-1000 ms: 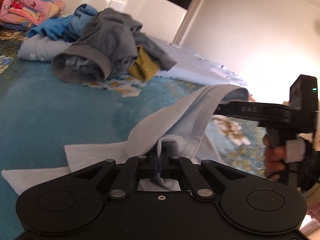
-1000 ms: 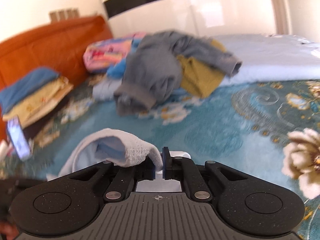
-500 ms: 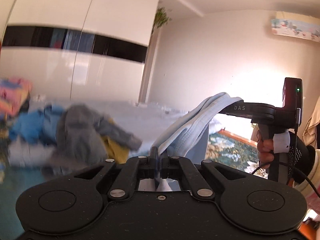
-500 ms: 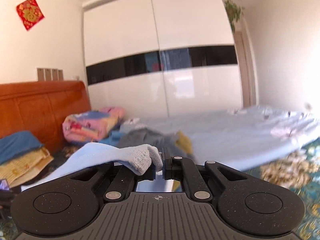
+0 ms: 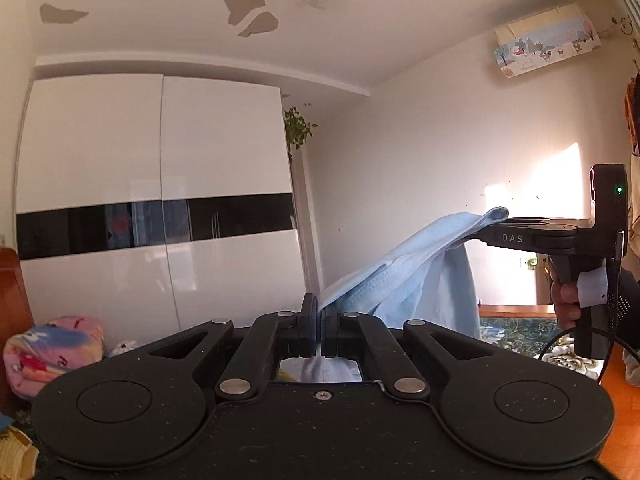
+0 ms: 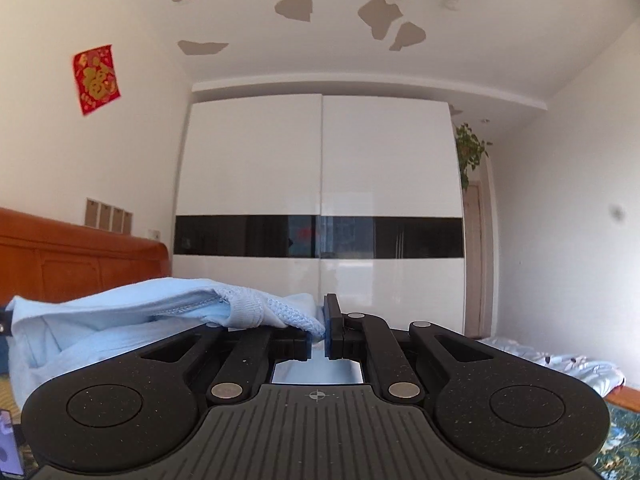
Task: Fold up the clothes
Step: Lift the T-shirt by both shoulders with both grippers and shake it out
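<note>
Both grippers, left (image 5: 319,330) and right (image 6: 318,334), are clamping the pale-blue knit garment (image 5: 404,276), holding it aloft before the white wardrobe (image 6: 320,200); next: shaking flat, lowering.

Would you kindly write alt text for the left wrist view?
The shut left gripper and right gripper hold a pale blue garment stretched between them in the air. Behind stand a white wardrobe and a wall; a hand grips the right handle.

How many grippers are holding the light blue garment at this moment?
2. The left gripper pinches one edge of the light blue garment; the right gripper pinches its ribbed edge, at the right in the left wrist view.
</note>
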